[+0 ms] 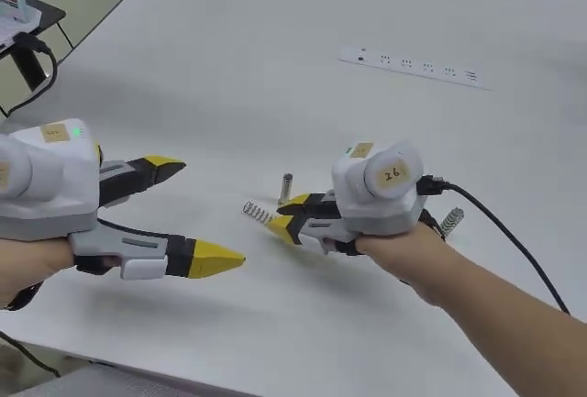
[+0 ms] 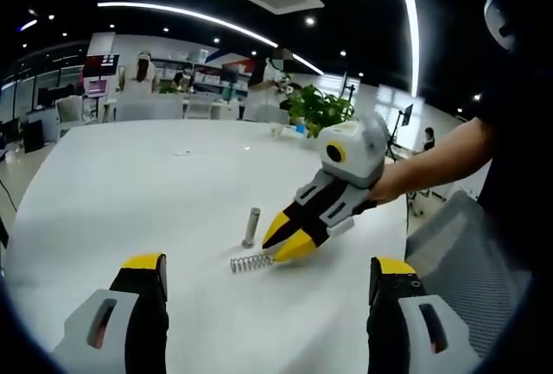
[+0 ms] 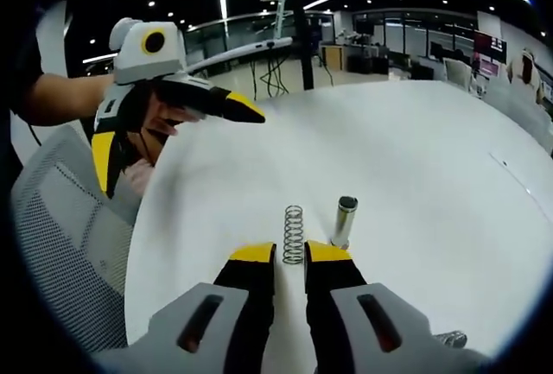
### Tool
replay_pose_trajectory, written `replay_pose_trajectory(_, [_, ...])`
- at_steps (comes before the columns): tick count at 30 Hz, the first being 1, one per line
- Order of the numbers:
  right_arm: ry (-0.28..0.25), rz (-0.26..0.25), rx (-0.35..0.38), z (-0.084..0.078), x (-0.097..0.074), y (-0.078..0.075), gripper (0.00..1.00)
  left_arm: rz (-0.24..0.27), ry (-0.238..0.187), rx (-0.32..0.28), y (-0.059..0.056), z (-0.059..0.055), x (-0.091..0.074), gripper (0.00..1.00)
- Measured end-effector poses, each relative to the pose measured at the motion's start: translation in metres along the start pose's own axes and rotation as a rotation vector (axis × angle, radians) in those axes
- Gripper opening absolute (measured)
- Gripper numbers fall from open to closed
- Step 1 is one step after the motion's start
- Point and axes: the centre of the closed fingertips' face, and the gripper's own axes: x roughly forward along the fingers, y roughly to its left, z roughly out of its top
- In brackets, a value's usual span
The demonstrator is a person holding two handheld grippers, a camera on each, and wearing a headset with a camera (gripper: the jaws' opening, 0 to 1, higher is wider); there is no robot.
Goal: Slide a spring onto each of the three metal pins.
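A short metal pin [image 1: 286, 186] stands upright on the white table [image 1: 275, 67]. Just in front of it a small spring [image 1: 259, 213] lies flat. My right gripper [image 1: 286, 214] is low over the table with its jaws nearly together, pinching the near end of that spring [image 3: 294, 231], and the pin [image 3: 344, 218] stands just right of its tips. My left gripper [image 1: 204, 212] hovers to the left, wide open and holding nothing. From it I see the spring [image 2: 251, 263] and the pin [image 2: 251, 227] ahead. A second spring [image 1: 451, 221] lies behind the right hand.
A white power strip [image 1: 413, 65] lies at the far side of the table. A black cable [image 1: 514, 241] trails from the right gripper toward the near right edge. A stand with a cable [image 1: 27, 49] is beyond the table's left edge.
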Motion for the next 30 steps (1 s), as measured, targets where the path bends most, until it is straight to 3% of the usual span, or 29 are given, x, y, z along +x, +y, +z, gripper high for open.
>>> replay_pose_trajectory(6, [-0.003, -0.002, 0.024, -0.002, 0.004, -0.002, 0.10, -0.001, 0.008, -0.004, -0.002, -0.003, 0.000, 0.94])
replay_pose_trajectory(17, [0.019, -0.011, -0.041, -0.006, 0.013, -0.002, 0.09, -0.001, 0.010, -0.004, -0.003, -0.002, 0.000, 0.94])
replay_pose_trajectory(25, [0.026, -0.001, -0.069, -0.008, 0.011, 0.001, 0.08, -0.009, 0.013, -0.006, -0.007, -0.004, 0.004, 0.93])
replay_pose_trajectory(30, [0.007, 0.010, -0.074, -0.002, -0.002, 0.006, 0.08, -0.022, 0.015, 0.000, -0.012, -0.003, 0.007, 0.93])
